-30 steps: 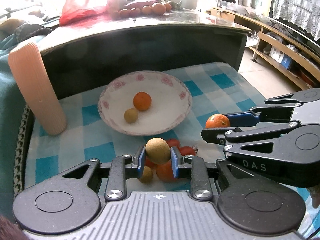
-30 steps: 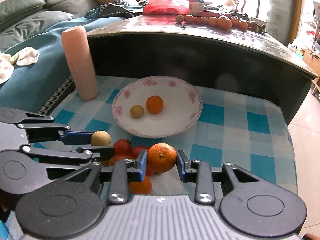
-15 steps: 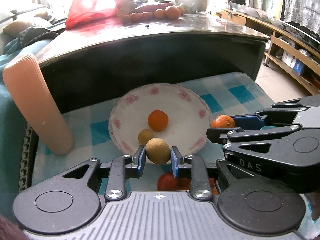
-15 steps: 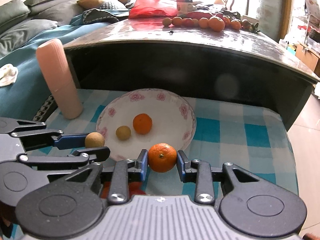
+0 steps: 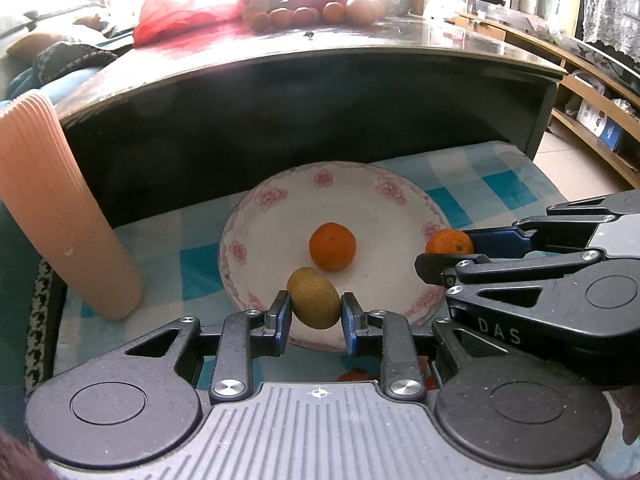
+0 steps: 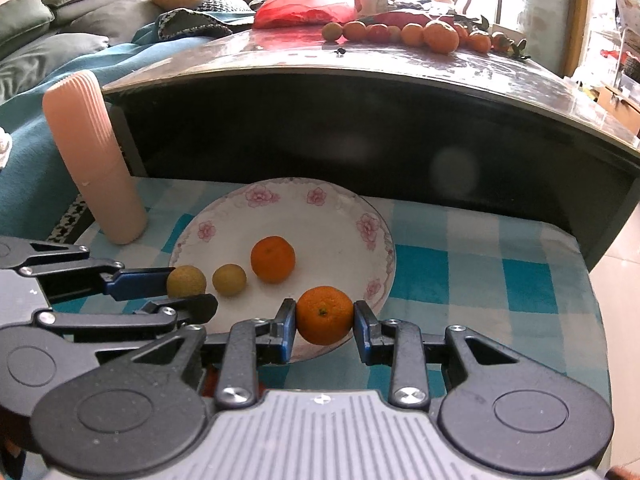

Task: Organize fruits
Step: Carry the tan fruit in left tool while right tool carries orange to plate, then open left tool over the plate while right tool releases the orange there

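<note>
Plate (image 6: 372,224) on checked cloth (image 6: 472,276); dark tabletop edge (image 6: 360,76) overhangs just behind the plate, pink cylinder (image 6: 94,156) near its left rim, open cloth to its right. On the plate: one orange (image 6: 273,259) and one yellow-green fruit (image 6: 229,279), apart, centre-left. Left gripper (image 5: 314,314) jaws closed on a brown-green fruit (image 5: 314,303) over the near-left rim. Right gripper (image 6: 324,318) jaws clamp a mandarin (image 6: 325,315) over the near-right rim.

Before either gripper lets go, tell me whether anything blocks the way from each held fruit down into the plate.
Nothing visible does. The left gripper holds a yellow-green fruit and the right gripper a tangerine over the floral plate's near rim; the two fruits in it lie farther in.
</note>
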The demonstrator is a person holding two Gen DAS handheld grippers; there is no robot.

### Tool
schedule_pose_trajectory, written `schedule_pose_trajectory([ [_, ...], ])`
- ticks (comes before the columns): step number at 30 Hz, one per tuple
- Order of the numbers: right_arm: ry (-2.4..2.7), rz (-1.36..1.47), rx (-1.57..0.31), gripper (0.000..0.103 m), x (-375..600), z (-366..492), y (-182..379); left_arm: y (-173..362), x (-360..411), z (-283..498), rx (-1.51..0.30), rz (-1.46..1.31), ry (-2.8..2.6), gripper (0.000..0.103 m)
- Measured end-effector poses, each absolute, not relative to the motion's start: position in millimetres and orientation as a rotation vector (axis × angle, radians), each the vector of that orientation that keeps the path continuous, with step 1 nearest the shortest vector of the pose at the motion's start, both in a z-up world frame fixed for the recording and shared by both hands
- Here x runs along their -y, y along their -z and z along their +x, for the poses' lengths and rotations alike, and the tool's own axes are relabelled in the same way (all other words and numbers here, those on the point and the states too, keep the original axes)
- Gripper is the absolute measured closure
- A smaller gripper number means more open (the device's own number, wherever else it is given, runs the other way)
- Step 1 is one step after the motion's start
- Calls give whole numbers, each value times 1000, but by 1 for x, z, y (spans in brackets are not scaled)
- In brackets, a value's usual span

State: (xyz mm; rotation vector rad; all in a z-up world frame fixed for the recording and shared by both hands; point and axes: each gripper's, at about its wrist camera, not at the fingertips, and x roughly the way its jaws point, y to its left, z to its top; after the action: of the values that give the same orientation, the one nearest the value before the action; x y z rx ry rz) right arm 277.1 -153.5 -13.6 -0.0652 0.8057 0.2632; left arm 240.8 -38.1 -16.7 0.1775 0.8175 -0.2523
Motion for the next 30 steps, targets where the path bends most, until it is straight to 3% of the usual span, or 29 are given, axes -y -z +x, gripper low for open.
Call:
schedule_pose_trajectory([
  [17,-301,-70,-792,56,148,300,30,31,28,258,-852,133,221,69],
  [30,-290,-42,-761,55,154,300,20,19,24,256,-817,119,207,48],
])
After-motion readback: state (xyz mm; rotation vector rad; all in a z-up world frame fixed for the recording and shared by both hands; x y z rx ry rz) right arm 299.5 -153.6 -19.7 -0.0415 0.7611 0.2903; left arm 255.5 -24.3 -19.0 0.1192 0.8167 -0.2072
